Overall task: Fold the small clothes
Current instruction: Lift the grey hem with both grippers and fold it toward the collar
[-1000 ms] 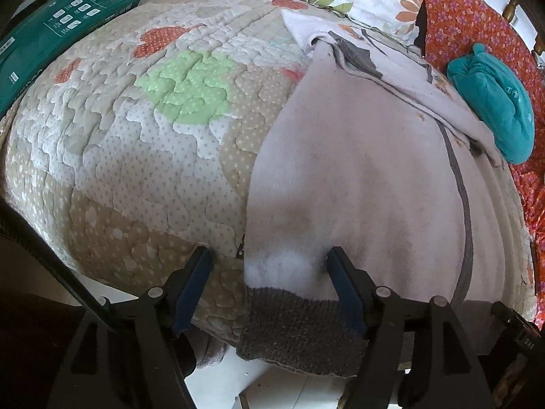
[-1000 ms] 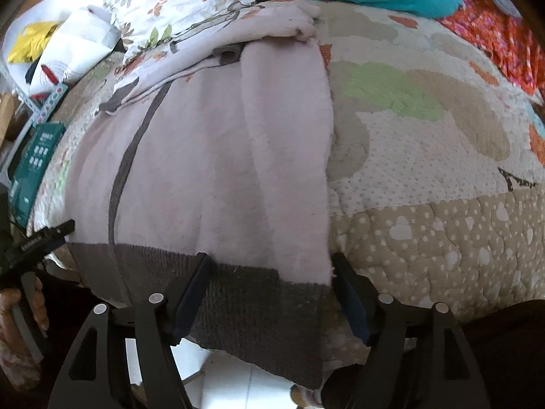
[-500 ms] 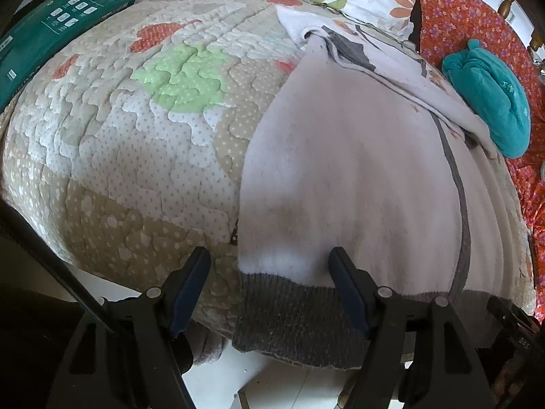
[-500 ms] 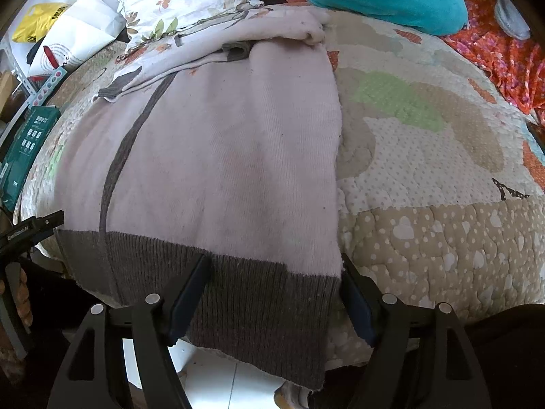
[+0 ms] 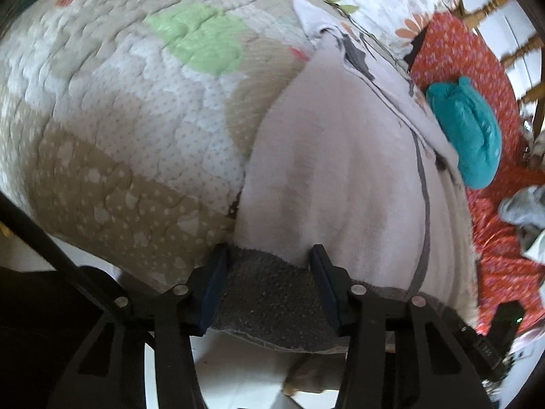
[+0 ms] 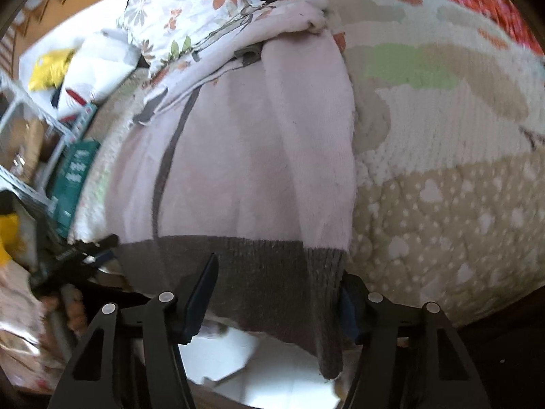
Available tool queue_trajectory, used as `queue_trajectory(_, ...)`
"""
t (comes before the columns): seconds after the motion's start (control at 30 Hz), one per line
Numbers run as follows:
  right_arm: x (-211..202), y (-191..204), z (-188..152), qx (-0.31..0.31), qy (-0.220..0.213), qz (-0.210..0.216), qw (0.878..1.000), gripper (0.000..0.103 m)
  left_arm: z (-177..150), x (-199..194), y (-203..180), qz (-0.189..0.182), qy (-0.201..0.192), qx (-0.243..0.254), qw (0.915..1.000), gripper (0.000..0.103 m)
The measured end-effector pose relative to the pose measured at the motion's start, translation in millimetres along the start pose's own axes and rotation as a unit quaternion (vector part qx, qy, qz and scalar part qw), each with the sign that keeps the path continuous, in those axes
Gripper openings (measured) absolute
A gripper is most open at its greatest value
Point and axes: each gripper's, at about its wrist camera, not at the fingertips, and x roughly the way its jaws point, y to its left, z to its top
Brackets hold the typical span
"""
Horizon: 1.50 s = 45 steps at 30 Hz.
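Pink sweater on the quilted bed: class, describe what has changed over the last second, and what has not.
Both grippers, left and right, moved forward onto the sweater's grey hem, which now lies between their open fingers. The pink sweater stays spread on the quilt.

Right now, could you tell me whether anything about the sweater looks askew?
Yes: the sweater is not flat. Its gray hem hangs off the quilt edge, and a long fold runs down its right side.

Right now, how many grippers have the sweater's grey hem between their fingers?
2. The left gripper straddles the grey hem at its left corner; the right gripper straddles its right corner.
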Motion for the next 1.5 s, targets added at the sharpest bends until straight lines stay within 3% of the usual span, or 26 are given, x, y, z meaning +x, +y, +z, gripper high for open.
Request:
queue_trajectory(0.33, 4.7, 0.0, -3.6, 0.017, 0.016, 0.025, 0.999, 0.063, -15.8, 7.3, -0.7, -0.018, 0.026, -0.001, 0.9995, 0.048)
queue_trajectory(0.37, 5.6, 1.9, -4.4, 0.014, 0.017, 0.018, 1.0, 0.056, -16.3, 8.7, -1.4, -0.017, 0.028, 0.0, 0.9995, 0.046)
queue_trajectory(0.43, 7.7, 1.7, -4.1, 0.013, 0.019, 0.009, 1.0, 0.043, -18.3, 10.2, -3.5, -0.009, 0.032, 0.005, 0.9994, 0.019)
queue_trajectory(0.5, 8.9, -0.3, -4.0, 0.019, 0.022, 0.01, 1.0, 0.014, -20.9, 7.0, -5.3, -0.015, 0.034, 0.007, 0.9993, 0.011)
queue_trajectory(0.67, -5.3, 2.0, 1.7, 0.023, 0.013, 0.04, 0.999, 0.011, -19.2, -25.7, -10.5, -0.051, 0.012, 0.0, 0.9986, 0.01)
queue_trajectory(0.73, -13.2, 7.5, 12.3, 0.019, 0.006, 0.053, 0.998, 0.011, -4.8, -37.6, -15.6, -0.07, 0.0, -0.007, 0.9975, 0.01)
queue_trajectory(0.93, -38.8, 34.2, 90.1, -0.003, -0.06, 0.095, 0.994, 0.01, 72.0, -53.1, -49.8, -0.092, -0.058, -0.005, 0.994, 0.01)
queue_trajectory(1.0, -46.5, 46.1, 120.7, -0.018, -0.092, 0.091, 0.991, 0.01, 101.3, -54.0, -62.0, -0.086, -0.086, 0.003, 0.9926, 0.01)
queue_trajectory(1.1, -43.9, 58.8, 164.1, -0.028, -0.12, 0.079, 0.989, 0.009, 140.8, -44.1, -76.8, -0.088, -0.097, -0.004, 0.9913, 0.01)
queue_trajectory(1.23, -25.9, 63.7, 206.1, -0.029, -0.13, 0.057, 0.989, 0.006, 185.4, -22.0, -97.2, -0.069, -0.113, 0.003, 0.9912, 0.01)
queue_trajectory(1.5, 40.4, 41.0, 269.7, -0.01, -0.102, -0.008, 0.995, 0.006, 244.9, 35.0, -125.5, -0.045, -0.107, 0.022, 0.993, 0.01)
